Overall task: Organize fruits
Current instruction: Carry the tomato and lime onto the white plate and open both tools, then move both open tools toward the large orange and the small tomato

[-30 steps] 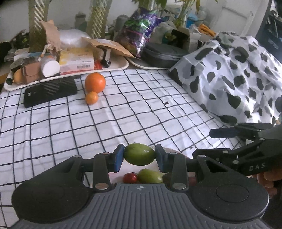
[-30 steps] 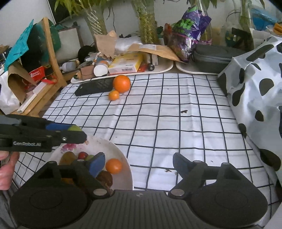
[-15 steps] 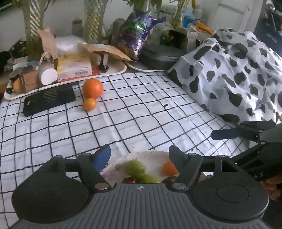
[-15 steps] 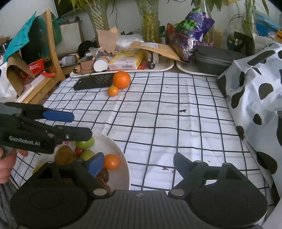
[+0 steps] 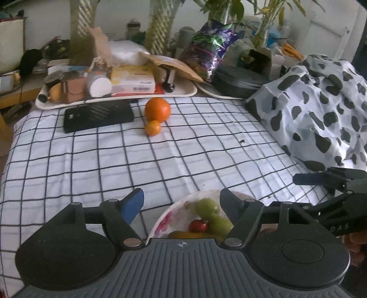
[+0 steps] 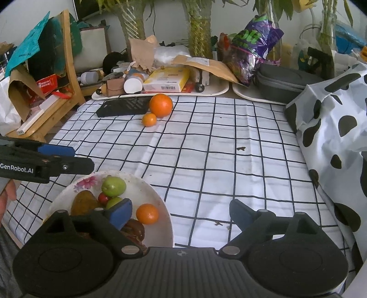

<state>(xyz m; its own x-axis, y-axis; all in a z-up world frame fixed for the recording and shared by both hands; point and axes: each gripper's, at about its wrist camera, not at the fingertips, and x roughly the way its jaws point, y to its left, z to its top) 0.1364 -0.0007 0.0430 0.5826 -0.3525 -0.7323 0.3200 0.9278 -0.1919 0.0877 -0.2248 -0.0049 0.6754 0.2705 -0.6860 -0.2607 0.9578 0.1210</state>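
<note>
Left gripper (image 5: pixel 181 201) seen open over plate (image 5: pixel 165 217) of fruit; two oranges (image 5: pixel 157 110) lie well ahead on checked cloth (image 5: pixel 114 155).

Pretty cluttered room – a pale wall (image 6: pixel 165 20) runs across the far side, well ahead of the jaws, with plant stems (image 6: pixel 199 29) and leafy greenery standing against it. A white cloth with a black grid (image 6: pixel 229 160) covers the surface under and ahead of the jaws. Off to the right of them sits a cow-spotted sheet (image 6: pixel 332 128) (draped over something I can't make out). Far left, a wooden chair (image 6: pixel 68 75) is piled with bags and paper – soft daylight all over.
</note>
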